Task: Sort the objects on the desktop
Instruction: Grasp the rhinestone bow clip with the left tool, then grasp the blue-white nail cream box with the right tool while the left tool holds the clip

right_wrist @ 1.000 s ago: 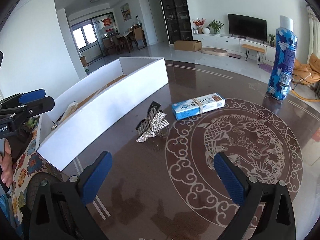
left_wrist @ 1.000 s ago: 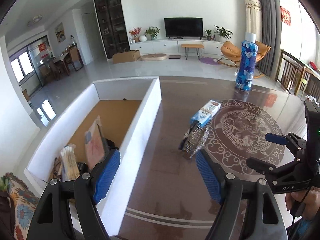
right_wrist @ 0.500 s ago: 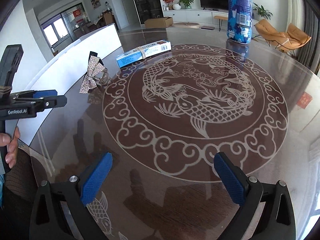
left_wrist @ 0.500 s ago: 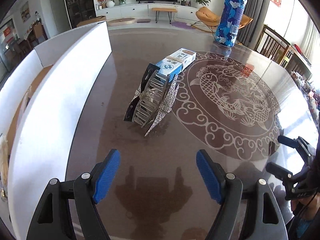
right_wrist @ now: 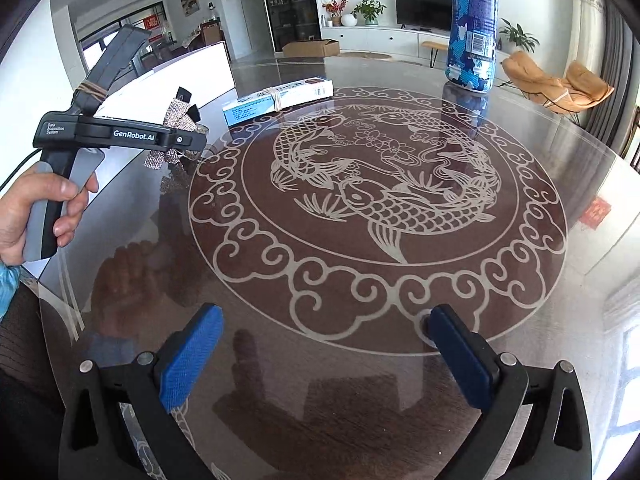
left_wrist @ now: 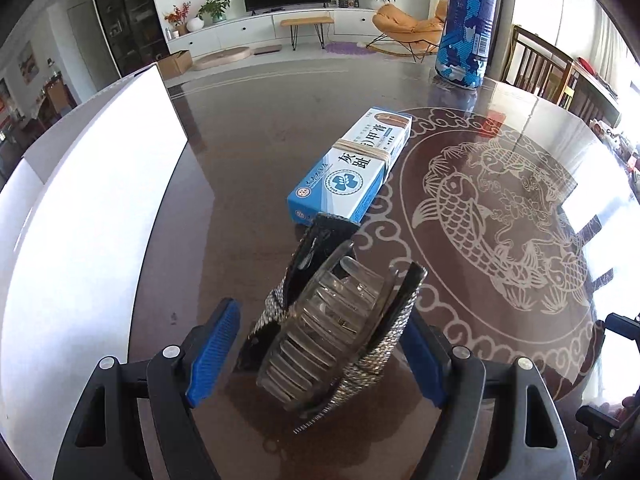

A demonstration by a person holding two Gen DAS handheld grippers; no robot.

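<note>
A clear hair claw clip with a silver glitter bow (left_wrist: 336,328) lies on the dark glass table (left_wrist: 248,152), between the open fingers of my left gripper (left_wrist: 320,354); the blue pads stand on either side and do not press it. The clip also shows in the right wrist view (right_wrist: 176,136), partly behind the left gripper's body. A blue and white ointment box (left_wrist: 354,168) with a rubber band lies just beyond the clip. My right gripper (right_wrist: 324,354) is open and empty above the table's near edge.
A white open box's wall (left_wrist: 92,200) runs along the left. A tall blue camouflage-print bottle (left_wrist: 466,24) stands at the table's far side. A fish pattern (right_wrist: 380,200) covers the table's middle. Chairs stand to the right.
My left gripper swung from above the white box to the table and closed in on the hair clip, which now sits between its fingers. My right gripper drew back to the near edge.
</note>
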